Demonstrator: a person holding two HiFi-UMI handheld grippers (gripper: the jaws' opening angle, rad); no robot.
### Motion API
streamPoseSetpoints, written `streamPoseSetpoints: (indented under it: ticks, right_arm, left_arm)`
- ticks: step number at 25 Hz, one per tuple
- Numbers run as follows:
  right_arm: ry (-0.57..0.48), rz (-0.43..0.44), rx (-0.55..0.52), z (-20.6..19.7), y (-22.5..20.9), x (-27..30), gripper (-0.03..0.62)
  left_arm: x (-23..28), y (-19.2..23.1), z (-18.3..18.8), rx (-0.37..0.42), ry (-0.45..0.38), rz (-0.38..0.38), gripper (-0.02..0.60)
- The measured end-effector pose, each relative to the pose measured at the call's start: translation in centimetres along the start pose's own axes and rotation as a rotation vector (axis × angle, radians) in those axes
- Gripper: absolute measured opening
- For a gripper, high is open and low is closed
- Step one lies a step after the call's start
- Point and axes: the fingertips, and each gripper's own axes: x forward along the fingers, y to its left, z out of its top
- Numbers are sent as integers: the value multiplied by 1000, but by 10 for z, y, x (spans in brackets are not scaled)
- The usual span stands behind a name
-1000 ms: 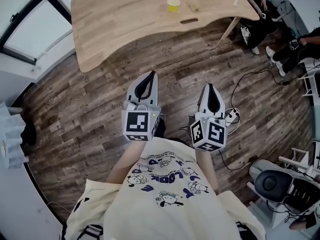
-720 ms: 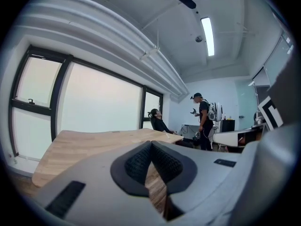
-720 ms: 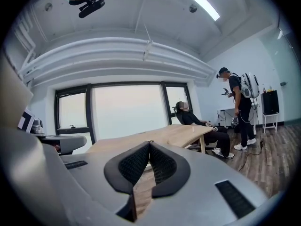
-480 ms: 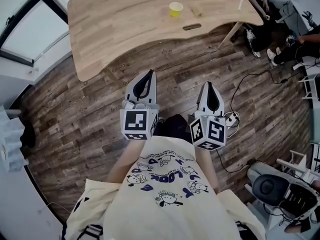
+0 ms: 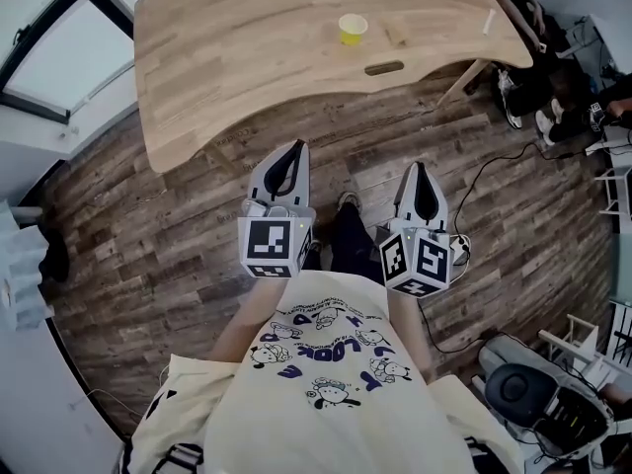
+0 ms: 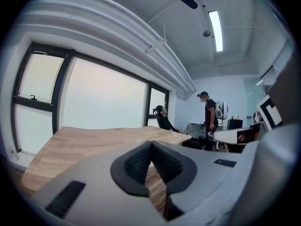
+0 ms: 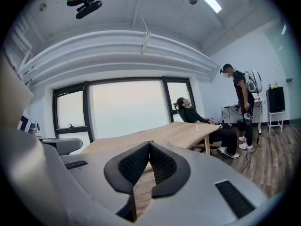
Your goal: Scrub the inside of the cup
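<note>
Cup (image 5: 353, 29): yellow, round, on curved pale-wood table (image 5: 247, 57).

the small yellow cup (image 5: 353, 29) stands upright on the wooden table (image 5: 227, 57), open mouth up, near the far edge in the head view, with a small pale thing just beside it.

You hold your left tool (image 5: 299, 148) and right tool (image 5: 418, 167) side by side over the wood-plank floor (image 5: 148, 225), each with its jaws together, both pointing toward the wooden worktop (image 5: 227, 47). The yellow cup (image 5: 353, 29) stands upright on that worktop, well apart from both tools.
</note>
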Motion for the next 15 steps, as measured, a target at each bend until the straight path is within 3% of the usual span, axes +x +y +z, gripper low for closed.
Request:
streamPoseSetpoints:
  ticks: [15]
  right_arm:
    - [25, 97, 10, 35, -58, 122, -3]
  left_arm:
    - [116, -10, 26, -9, 7, 95, 26]
